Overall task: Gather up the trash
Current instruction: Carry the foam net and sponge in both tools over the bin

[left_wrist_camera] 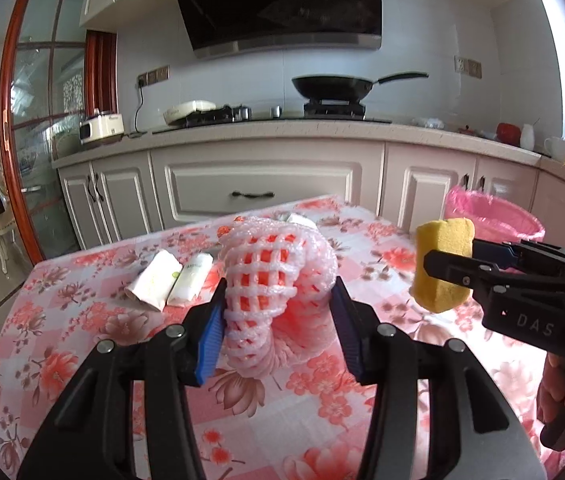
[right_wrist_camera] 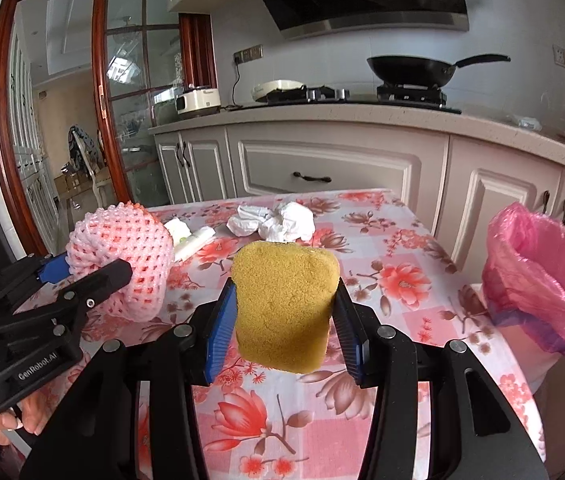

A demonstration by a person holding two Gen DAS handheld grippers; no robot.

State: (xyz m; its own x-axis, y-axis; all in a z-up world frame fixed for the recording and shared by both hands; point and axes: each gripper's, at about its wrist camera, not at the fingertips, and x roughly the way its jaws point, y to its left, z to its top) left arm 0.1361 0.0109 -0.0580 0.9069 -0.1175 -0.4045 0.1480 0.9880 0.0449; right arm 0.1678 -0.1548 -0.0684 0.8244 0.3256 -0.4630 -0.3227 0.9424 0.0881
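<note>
A yellow, coarse-pored rectangular sponge (right_wrist_camera: 285, 312) is clamped between the blue ribbed pads of the right gripper (right_wrist_camera: 285, 320), lifted clear of the floral pink-and-red tablecloth (right_wrist_camera: 394, 276). A pink foam fruit net (left_wrist_camera: 270, 276), a soft open lattice bunched into a tube, is pinched between the pads of the left gripper (left_wrist_camera: 276, 320), above the cloth.

The round bin lined with a thin pink plastic bag (right_wrist_camera: 542, 280) stands off the table edge, ahead and to the right of the right gripper. Both held pieces are springy and compressible, so a loose squeeze could let either slip out on the way across; the net in particular is light and could snag on a pad's ribs at release, it is judged. The bag's slack rim could be pushed inward if it is struck.

Ahead of the right gripper, crumpled white tissues (right_wrist_camera: 272, 220) are left on the cloth; two folded white packets (left_wrist_camera: 170, 280) lie ahead and left of the left gripper.
</note>
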